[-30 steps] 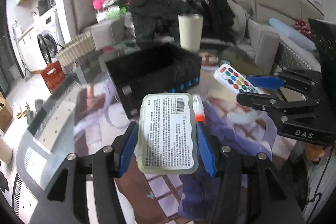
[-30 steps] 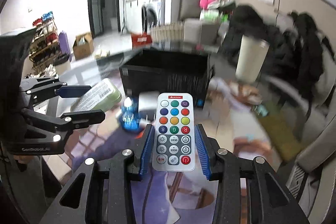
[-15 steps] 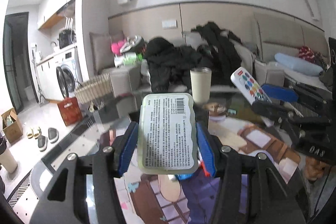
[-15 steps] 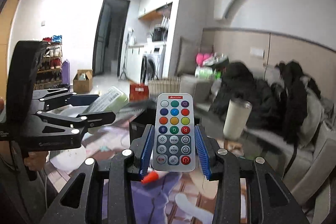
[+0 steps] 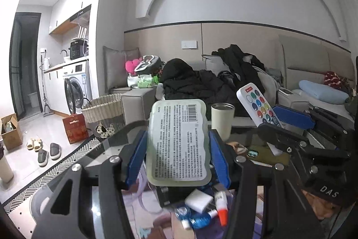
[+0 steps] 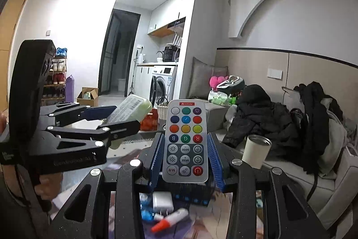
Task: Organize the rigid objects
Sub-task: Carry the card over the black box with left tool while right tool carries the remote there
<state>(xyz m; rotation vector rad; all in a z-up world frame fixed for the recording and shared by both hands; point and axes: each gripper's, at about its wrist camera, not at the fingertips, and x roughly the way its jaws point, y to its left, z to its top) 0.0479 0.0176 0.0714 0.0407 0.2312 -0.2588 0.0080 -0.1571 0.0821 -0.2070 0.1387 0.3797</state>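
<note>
the remote control (image 6: 185, 142) is sitting clamped between the right gripper (image 6: 185, 157) jaws, while the left gripper (image 5: 177, 157) is pinching a pale green labelled tin (image 5: 179, 142). both are being carried well above the table clutter. judging by this, the carry step is underway; next, each hand needs lowering over the black storage bin (image 6: 192, 193) below before letting go.

The black box (image 5: 165, 196) lies mostly hidden behind the label-backed case (image 5: 179, 140).
</note>
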